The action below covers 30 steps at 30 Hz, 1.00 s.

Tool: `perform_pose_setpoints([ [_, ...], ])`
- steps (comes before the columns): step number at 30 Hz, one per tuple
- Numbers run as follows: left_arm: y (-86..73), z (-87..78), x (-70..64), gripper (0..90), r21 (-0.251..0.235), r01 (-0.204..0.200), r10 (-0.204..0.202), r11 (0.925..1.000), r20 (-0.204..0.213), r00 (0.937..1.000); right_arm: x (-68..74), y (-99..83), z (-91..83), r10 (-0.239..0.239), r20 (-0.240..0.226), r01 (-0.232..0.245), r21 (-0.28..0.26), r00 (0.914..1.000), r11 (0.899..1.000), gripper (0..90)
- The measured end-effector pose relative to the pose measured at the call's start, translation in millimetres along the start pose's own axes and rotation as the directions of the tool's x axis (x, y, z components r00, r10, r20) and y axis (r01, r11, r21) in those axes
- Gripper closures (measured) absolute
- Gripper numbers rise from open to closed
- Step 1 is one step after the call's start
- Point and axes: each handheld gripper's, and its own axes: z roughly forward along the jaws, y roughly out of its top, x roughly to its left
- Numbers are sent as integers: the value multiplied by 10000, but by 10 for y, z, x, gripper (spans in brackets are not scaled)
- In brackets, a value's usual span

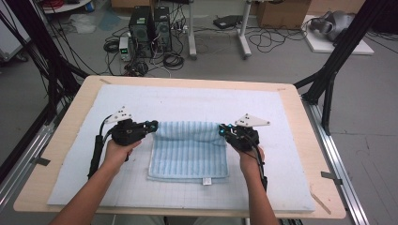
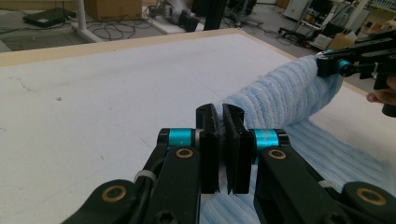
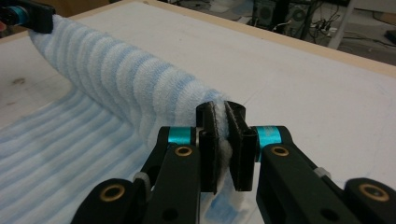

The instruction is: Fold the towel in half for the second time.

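The towel point(image 1: 188, 151) lies at the centre of the mat point(image 1: 75, 154), a pale blue striped cloth with a small tag at its 6 o'clock edge; its far edge is lifted off the mat and stretched between the two grippers, sagging a little between them; the near part lies flat. The left gripper point(image 1: 151, 125) pinches the far corner at 9 o'clock; in the left gripper view its jaws stand nearly together with cloth nipped between them; the right gripper point(image 1: 222, 129) holds the far corner at 3 o'clock, and the right gripper view shows white pile squeezed between narrow jaws.

By my judgement this is a fold in hand and about half through; both corners are caught and raised, the far edge curls over toward the person; what is left is to carry that edge down to the 6 o'clock edge, lay it square and let go; any further fold is not begun.

The mat is a pale gridded sheet on a wooden table point(image 1: 300, 108); dark frame posts rise at 10 and 2 o'clock; beyond, at 12 o'clock, a grey floor with computer towers point(image 1: 150, 28), tangled cables and white desk legs point(image 1: 243, 33); cardboard boxes point(image 1: 281, 13) stand farther back.
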Motion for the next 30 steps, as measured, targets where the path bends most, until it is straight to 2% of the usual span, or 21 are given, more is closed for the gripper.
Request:
perform_pose_setpoints([
  [7, -152, -107, -143, 850, 263, -276, 269, 9993, 275, 9993, 153, -166, -130, -130, -113, 130, -68, 9999, 9999, 841],
  [11, -209, -168, -212, 850, 11, -292, 291, 9996, 382, 9988, 202, -228, -186, -235, -247, 232, -106, 9994, 9997, 841],
  [13, -256, -202, -219, 850, 102, -298, 293, 9995, 422, 9987, 221, -254, -224, -193, -313, 188, -149, 9993, 9997, 841],
  [16, -327, -237, -255, 849, 116, -285, 278, 9995, 537, 9982, 257, -293, -259, -372, -419, 369, -69, 9984, 9993, 839],
  [21, -445, -287, -334, 844, 603, -571, 527, 9965, 722, 9960, 326, -407, -302, -568, -530, 577, 148, 9970, 9982, 837],
  [25, -524, -359, -397, 844, 634, -416, 355, 9971, 938, 9950, 385, -487, -362, -663, -652, 675, 167, 9957, 9976, 834],
  [30, -614, -405, -458, 844, 849, -478, 387, 9952, 1067, 9935, 472, -569, -437, -926, -772, 953, 318, 9927, 9949, 829],
])
